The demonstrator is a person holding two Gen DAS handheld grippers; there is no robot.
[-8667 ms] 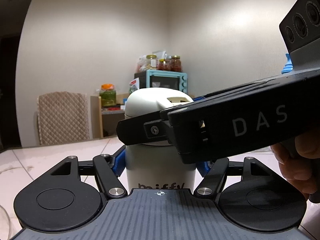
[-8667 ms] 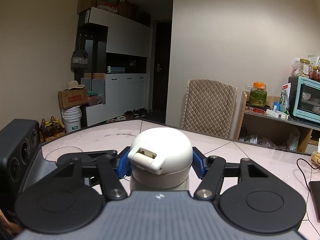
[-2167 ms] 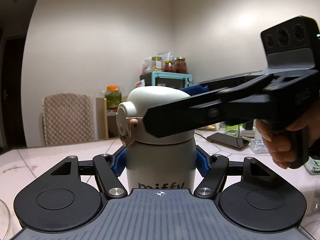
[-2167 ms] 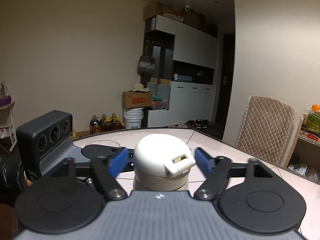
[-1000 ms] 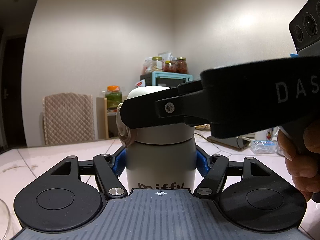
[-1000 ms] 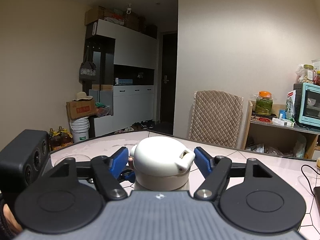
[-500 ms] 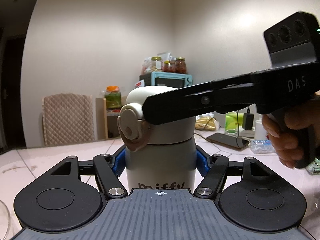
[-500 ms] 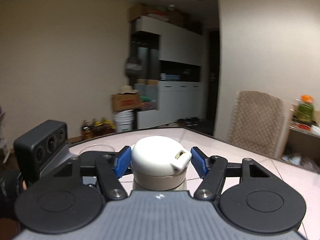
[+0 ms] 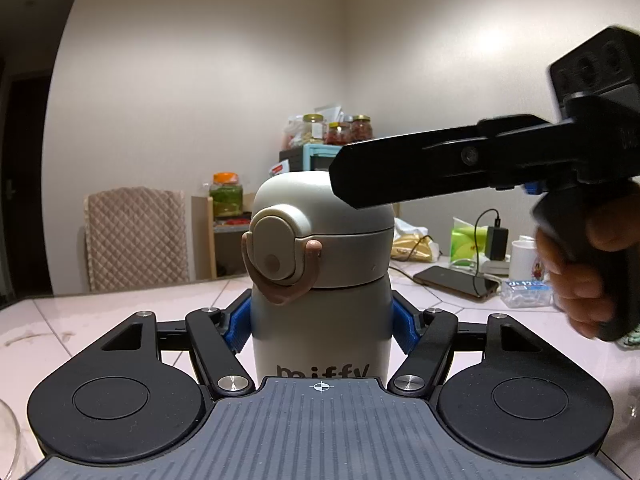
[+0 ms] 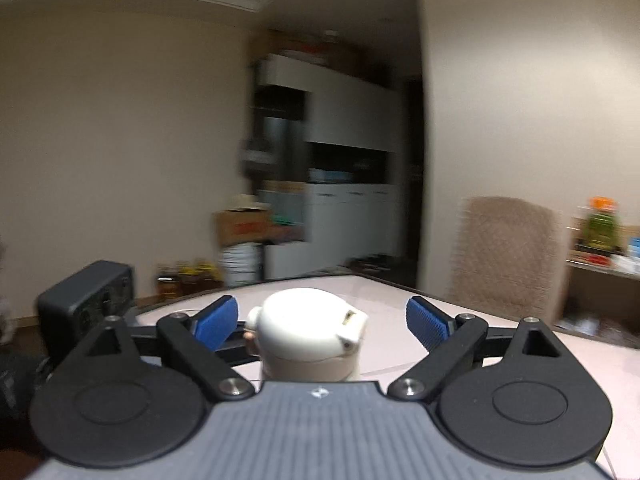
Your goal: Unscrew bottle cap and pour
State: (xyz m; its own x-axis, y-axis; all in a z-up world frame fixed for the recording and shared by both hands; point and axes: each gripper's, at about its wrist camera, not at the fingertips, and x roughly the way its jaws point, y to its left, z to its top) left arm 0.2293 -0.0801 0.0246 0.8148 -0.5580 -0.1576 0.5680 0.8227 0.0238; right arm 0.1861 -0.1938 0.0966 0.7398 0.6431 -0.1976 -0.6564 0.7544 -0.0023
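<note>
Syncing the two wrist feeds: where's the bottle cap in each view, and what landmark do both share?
Left wrist: bottle cap sits centre frame atop the bottle that the left gripper clamps; a black finger of the right gripper crosses its upper right.
Right wrist: cap is low centre, between the right gripper's open blue pads, untouched.
Shared landmark: the quilted chair back.

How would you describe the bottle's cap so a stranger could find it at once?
Start at the pale tiled table. The cream bottle marked "miffy" stands there, pinched by the left claw. Its cap is the domed top, alone in having a round flip lid and brown strap.
</note>
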